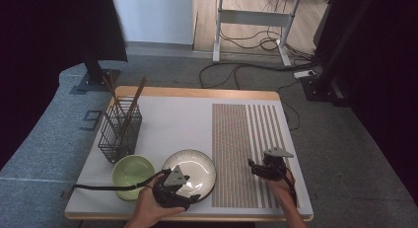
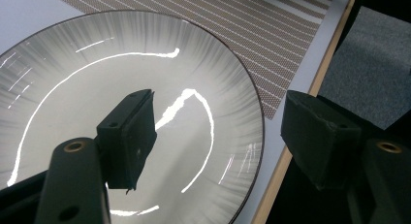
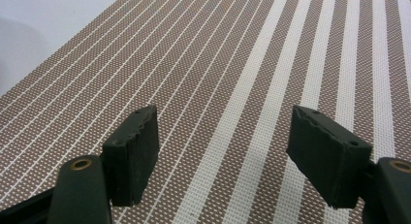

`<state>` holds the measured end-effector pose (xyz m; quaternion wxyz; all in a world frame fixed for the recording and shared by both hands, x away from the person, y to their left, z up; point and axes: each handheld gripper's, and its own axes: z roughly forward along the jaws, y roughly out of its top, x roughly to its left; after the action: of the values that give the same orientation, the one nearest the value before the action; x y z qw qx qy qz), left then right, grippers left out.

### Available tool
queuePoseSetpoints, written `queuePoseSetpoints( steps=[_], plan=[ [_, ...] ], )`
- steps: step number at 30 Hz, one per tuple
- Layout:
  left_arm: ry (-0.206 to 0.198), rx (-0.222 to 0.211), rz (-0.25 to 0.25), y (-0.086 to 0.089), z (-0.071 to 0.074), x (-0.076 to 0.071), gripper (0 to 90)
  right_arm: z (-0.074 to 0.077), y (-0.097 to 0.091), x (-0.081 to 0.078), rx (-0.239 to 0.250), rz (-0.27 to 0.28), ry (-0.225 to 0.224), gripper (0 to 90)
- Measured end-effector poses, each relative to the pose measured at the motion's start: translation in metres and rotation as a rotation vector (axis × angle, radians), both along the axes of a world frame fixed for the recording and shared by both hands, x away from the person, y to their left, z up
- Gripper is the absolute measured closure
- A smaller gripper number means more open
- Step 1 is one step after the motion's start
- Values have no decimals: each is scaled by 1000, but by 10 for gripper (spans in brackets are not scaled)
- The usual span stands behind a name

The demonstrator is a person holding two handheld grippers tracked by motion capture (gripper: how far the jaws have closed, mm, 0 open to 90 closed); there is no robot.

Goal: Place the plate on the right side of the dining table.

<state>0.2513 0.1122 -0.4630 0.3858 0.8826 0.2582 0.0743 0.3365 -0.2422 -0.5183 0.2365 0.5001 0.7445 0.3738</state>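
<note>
A pale grey plate point(image 1: 194, 168) with a dark rim lies at the table's front middle, its right edge touching a brown and white striped placemat point(image 1: 246, 134). My left gripper point(image 1: 180, 191) hovers at the plate's near edge. In the left gripper view the left gripper point(image 2: 220, 117) is open, with the plate point(image 2: 97, 64) under one jaw and the plate's rim running between the jaws. My right gripper point(image 1: 262, 167) is held over the placemat's near part. It point(image 3: 224, 122) stands open with just the placemat point(image 3: 242, 54) beneath.
A green bowl point(image 1: 130, 173) sits just left of the plate. Behind it a black wire basket point(image 1: 120, 134) holds brown chopsticks point(image 1: 132, 104). The white table point(image 1: 172, 119) has a wooden front edge point(image 2: 291, 151). Beyond it are grey floor, cables and a desk frame.
</note>
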Motion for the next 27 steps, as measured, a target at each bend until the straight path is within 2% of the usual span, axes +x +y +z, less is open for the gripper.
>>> queuePoseSetpoints(
  steps=[11,21,27],
  plan=[
    [7,22,-8,-5,-10,0,282,-1,0,0,-3,1,5,267],
    [5,26,-5,-6,-13,1,283,-1,0,1,-5,3,10,267],
    [-4,42,0,-7,-16,2,285,-2,0,1,-7,4,13,267]
  ],
)
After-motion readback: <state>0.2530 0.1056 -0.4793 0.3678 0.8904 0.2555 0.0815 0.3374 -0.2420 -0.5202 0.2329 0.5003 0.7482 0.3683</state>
